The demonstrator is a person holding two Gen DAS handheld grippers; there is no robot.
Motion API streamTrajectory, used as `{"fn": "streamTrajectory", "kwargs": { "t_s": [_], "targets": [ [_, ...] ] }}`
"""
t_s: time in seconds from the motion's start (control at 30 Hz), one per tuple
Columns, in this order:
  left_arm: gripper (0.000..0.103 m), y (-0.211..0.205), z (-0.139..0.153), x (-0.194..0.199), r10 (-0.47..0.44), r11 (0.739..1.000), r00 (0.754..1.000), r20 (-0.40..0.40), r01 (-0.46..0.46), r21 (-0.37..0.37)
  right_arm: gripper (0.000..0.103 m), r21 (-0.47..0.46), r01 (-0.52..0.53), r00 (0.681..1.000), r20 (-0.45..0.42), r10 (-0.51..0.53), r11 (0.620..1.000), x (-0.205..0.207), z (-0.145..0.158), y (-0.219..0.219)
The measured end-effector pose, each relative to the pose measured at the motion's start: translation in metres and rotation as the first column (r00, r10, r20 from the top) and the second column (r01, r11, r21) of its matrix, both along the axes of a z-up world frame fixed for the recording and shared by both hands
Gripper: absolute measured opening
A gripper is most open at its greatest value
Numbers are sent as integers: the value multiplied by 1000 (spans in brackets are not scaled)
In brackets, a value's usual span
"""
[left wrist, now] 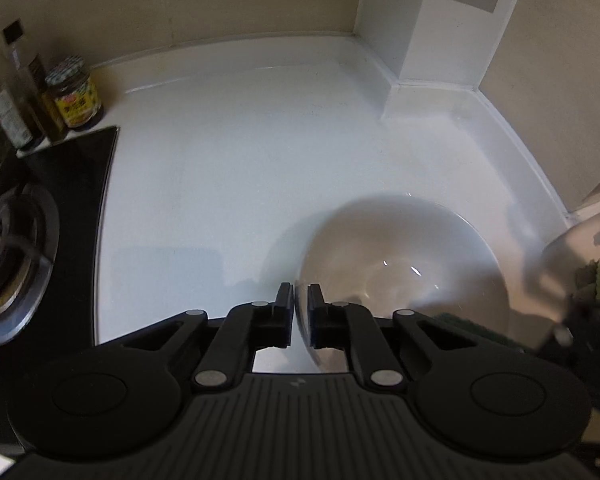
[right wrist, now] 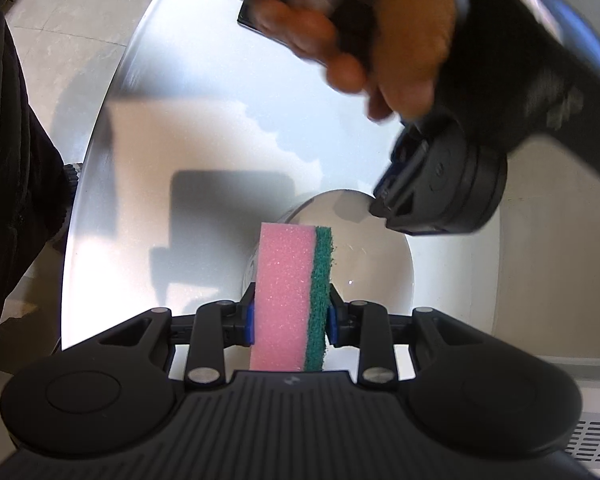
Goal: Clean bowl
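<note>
Closest to the right wrist camera, the black two-finger right gripper [right wrist: 290, 314] has its blue-padded jaws pressed in on a rectangular sponge [right wrist: 288, 300], pink foam on one side and a green scouring layer on the other. That sponge stands on end between the pads, its top reaching over the near edge of a glossy white ceramic bowl [right wrist: 380, 280]. This bowl sits on the pale white countertop [right wrist: 180, 152], near the corner where the counter meets the wall.

Past the sponge, a bare hand [right wrist: 380, 40] grips the handle of the other tool, blurred, and the black left gripper [right wrist: 384, 204] comes down onto the far rim of the bowl. From the left wrist camera the same gripper [left wrist: 300, 312] shows its jaws nearly together, with only a narrow gap, and the thin left rim of the bowl [left wrist: 400, 272] runs up through that gap, pinched between the pads. A strip of green scourer [left wrist: 468, 326] shows at the bowl's near edge, and a blurred shape at the right border I cannot make out.

Off to the left of the counter lies a black glass hob with a round gas burner [left wrist: 12, 252]. Behind it stand a yellow-labelled jar with a patterned lid [left wrist: 74, 94] and a few tall bottles [left wrist: 16, 88], close together against the beige wall.
</note>
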State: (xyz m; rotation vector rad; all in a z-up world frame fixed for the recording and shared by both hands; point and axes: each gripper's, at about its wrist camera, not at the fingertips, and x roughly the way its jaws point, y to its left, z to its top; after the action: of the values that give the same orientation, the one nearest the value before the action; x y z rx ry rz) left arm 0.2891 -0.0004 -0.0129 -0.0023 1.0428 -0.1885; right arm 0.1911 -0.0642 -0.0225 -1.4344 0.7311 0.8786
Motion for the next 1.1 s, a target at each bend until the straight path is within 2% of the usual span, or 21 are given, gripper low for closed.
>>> {"fn": "streamTrajectory", "kwargs": {
  "t_s": [0.1, 0.17, 0.3, 0.4, 0.47, 0.57, 0.67, 0.73, 0.77, 0.87, 0.97, 1.1],
  "targets": [
    [9, -5, -3, -10, -18, 1000, 1000, 18, 18, 20, 27, -3, -5, 1000, 0, 5, 1000, 3, -1, 4],
    [2, -4, -3, -6, -41, 999, 999, 22, 41, 29, 27, -5, -8, 1000, 1, 8, 1000, 2, -1, 5],
    [0, -1, -1, 10, -97, 995, 995, 23, 97, 23, 27, -12, -11, 1000, 5, 12, 1000, 0, -3, 4],
    [0, -2, 4, 26, -82, 992, 996, 45, 77, 100, 27, -19, -14, 1000, 4, 14, 1000, 0, -5, 4],
    [0, 3, 7, 32, -64, 996, 997, 37, 62, 70, 27, -15, -9, 1000, 3, 9, 1000, 0, -6, 3],
    [0, 9, 18, 15, -44, 999, 997, 65, 44, 5, 27, -2, 5, 1000, -2, -5, 1000, 1, -7, 3],
    [0, 8, 11, 0, -24, 999, 999, 32, 25, -23, 27, 0, 6, 1000, -4, -6, 1000, 3, -8, 3],
    [3, 0, -1, -7, -27, 1000, 1000, 0, 27, -16, 27, -2, 5, 1000, -7, -5, 1000, 4, -8, 3],
    [8, -2, -5, -8, -22, 1000, 1000, -5, 22, -15, 27, -2, 4, 1000, -8, -4, 1000, 4, -7, 3],
    [14, -9, -13, -10, -9, 1000, 1000, -6, 9, 2, 27, -2, 5, 1000, -5, -5, 1000, 3, -5, 3],
    [13, -10, -15, -10, -12, 1000, 1000, 1, 12, 8, 27, -3, 5, 1000, 0, -5, 1000, 2, -6, 4],
    [12, -10, -14, 6, -107, 994, 994, -16, 108, 34, 27, -10, -3, 1000, 8, 3, 1000, 0, -8, 5]
  ]
}}
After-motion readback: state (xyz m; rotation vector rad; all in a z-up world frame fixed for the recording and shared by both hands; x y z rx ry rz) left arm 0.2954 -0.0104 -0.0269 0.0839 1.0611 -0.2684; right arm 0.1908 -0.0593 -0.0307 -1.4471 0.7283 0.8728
